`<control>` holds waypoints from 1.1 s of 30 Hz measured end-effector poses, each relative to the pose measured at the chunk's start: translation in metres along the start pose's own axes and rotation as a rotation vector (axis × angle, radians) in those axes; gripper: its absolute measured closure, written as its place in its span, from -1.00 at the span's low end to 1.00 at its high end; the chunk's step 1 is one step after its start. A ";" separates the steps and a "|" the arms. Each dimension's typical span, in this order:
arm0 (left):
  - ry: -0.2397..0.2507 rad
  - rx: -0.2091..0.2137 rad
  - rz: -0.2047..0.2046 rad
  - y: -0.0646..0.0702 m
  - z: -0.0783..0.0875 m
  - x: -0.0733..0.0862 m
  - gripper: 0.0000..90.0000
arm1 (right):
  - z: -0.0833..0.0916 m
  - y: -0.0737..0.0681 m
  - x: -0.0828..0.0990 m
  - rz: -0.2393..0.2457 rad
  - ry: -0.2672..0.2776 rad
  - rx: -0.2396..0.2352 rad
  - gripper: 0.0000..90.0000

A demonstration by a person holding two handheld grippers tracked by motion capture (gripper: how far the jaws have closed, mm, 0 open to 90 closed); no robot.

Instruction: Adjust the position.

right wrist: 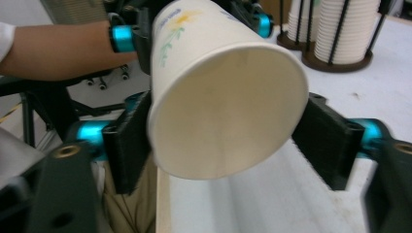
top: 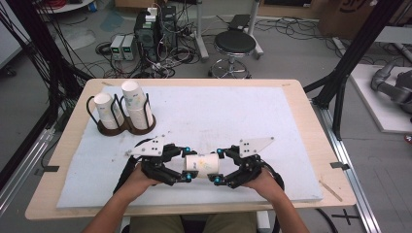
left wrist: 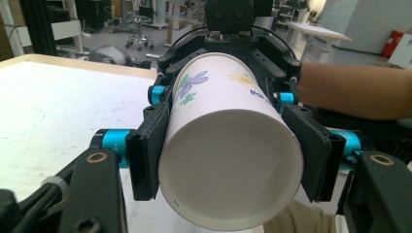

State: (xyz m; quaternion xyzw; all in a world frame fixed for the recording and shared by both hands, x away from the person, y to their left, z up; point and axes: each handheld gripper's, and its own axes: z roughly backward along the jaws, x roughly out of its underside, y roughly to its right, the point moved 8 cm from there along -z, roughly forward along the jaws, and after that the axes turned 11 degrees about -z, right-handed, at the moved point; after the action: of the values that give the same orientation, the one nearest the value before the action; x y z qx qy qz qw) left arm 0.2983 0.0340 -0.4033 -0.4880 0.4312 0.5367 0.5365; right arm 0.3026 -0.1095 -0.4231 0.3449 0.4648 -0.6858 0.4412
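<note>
Paper cups [top: 202, 164], white with a printed flower pattern, lie on their side between your two tools just above the near middle of the tabletop. They look like two cups joined base to base or nested, since each gripper view looks into an open mouth; you cannot tell which from the high view.

Your left tool [top: 186, 163] is closed on the left end of the cups: in the left gripper view the cup mouth [left wrist: 231, 170] sits squeezed between the two black jaws, both pads touching its wall. Your right tool [top: 217, 166] is closed on the right end in the same way; in the right gripper view the cup mouth [right wrist: 228, 109] is pressed slightly oval between its jaws. The two tools face each other, tips close together, with your hands behind them near the front edge.

A white mat [top: 228, 111] covers most of the wooden tabletop [top: 311, 126]. At the far left corner of the mat stands a dark wire cup holder [top: 119, 124] with two stacks of white cups [top: 136, 104], well apart from the tools.
</note>
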 end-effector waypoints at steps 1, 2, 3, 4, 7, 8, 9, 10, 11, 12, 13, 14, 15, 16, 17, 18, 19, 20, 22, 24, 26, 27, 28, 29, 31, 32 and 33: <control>-0.001 0.001 0.000 0.000 0.000 0.000 -0.18 | 0.000 0.000 0.000 0.003 0.003 -0.002 -0.39; -0.001 0.000 -0.001 0.000 0.000 0.000 -0.18 | 0.000 0.000 0.000 0.002 0.003 -0.003 -0.38; 0.000 0.000 0.000 0.000 0.000 0.000 -0.18 | 0.000 0.000 0.000 0.004 0.007 -0.004 -0.37; 0.000 0.001 -0.001 -0.001 0.000 0.001 -0.18 | 0.000 0.000 0.000 0.002 0.011 -0.007 -0.36; 0.000 0.003 -0.002 -0.001 0.001 0.001 -0.18 | 0.000 0.000 0.000 0.002 0.013 -0.010 -0.33; 0.000 0.005 -0.004 -0.001 0.002 0.001 -0.18 | 0.000 0.000 0.000 0.001 0.013 -0.012 -0.31; 0.000 0.005 -0.005 -0.001 0.002 0.001 -0.18 | 0.000 0.000 0.000 0.000 0.014 -0.013 -0.30; -0.002 0.005 -0.006 -0.001 0.002 0.001 -0.18 | 0.001 0.000 0.000 0.000 0.015 -0.015 -0.28; -0.004 0.005 -0.007 -0.001 0.002 0.002 -0.18 | 0.001 0.000 0.000 -0.001 0.014 -0.016 -0.27; -0.005 0.006 -0.007 -0.001 0.001 0.002 -0.18 | 0.001 0.000 0.000 -0.002 0.011 -0.019 -0.26; -0.005 0.006 -0.007 -0.001 0.001 0.002 -0.18 | 0.002 0.000 0.000 -0.008 0.007 -0.021 -0.25; -0.006 0.007 -0.008 0.000 0.001 0.002 -0.18 | 0.002 0.000 0.000 -0.011 0.006 -0.022 -0.24; -0.006 0.008 -0.008 0.000 0.001 0.002 -0.18 | 0.002 0.000 0.000 -0.016 0.007 -0.024 -0.23; -0.005 0.009 -0.008 0.000 0.001 0.002 -0.18 | 0.002 0.000 0.000 -0.016 0.011 -0.029 -0.22; -0.004 0.008 -0.009 0.000 0.001 0.002 -0.18 | 0.003 0.000 0.000 -0.014 0.012 -0.029 -0.21; -0.004 0.007 -0.008 0.000 0.001 0.002 -0.18 | 0.003 0.000 0.000 -0.014 0.013 -0.030 -0.21; -0.005 0.004 -0.006 0.000 0.001 0.002 -0.18 | 0.004 0.000 -0.001 -0.014 0.012 -0.030 -0.21; -0.009 -0.002 -0.005 0.000 0.001 0.002 -0.18 | 0.004 0.000 -0.001 -0.015 0.010 -0.031 -0.21; -0.025 -0.023 -0.001 -0.002 0.000 0.004 -0.25 | 0.004 -0.001 0.000 -0.019 0.007 -0.032 -0.21; -0.037 -0.031 0.018 -0.002 0.000 0.005 -0.40 | 0.003 0.000 0.000 -0.015 -0.004 -0.021 -0.21; -0.047 -0.044 0.027 -0.002 -0.001 0.006 -0.51 | 0.003 0.001 0.001 -0.017 -0.012 -0.018 -0.21; -0.051 -0.048 0.030 -0.003 -0.001 0.006 -0.57 | 0.003 0.001 0.002 -0.017 -0.016 -0.013 -0.21; -0.059 -0.056 0.034 -0.003 -0.001 0.007 -0.63 | 0.003 0.001 0.002 -0.018 -0.017 -0.013 -0.20; -0.063 -0.056 0.038 -0.003 -0.001 0.007 -0.66 | 0.003 0.002 0.002 -0.017 -0.020 -0.011 -0.21; -0.071 -0.064 0.039 -0.004 0.000 0.007 -0.66 | 0.004 0.003 0.001 -0.017 -0.022 -0.001 -0.20; -0.080 -0.063 0.033 -0.004 0.001 0.007 -0.66 | 0.005 0.003 0.001 -0.019 -0.026 0.004 -0.21; -0.089 -0.067 0.028 -0.004 0.002 0.006 -0.66 | 0.005 0.003 0.002 -0.021 -0.033 0.006 -0.20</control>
State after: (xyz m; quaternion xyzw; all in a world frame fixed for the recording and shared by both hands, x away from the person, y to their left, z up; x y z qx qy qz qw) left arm 0.3029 0.0372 -0.4086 -0.4751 0.3954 0.5795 0.5311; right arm 0.3047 -0.1155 -0.4238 0.3299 0.4590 -0.6973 0.4407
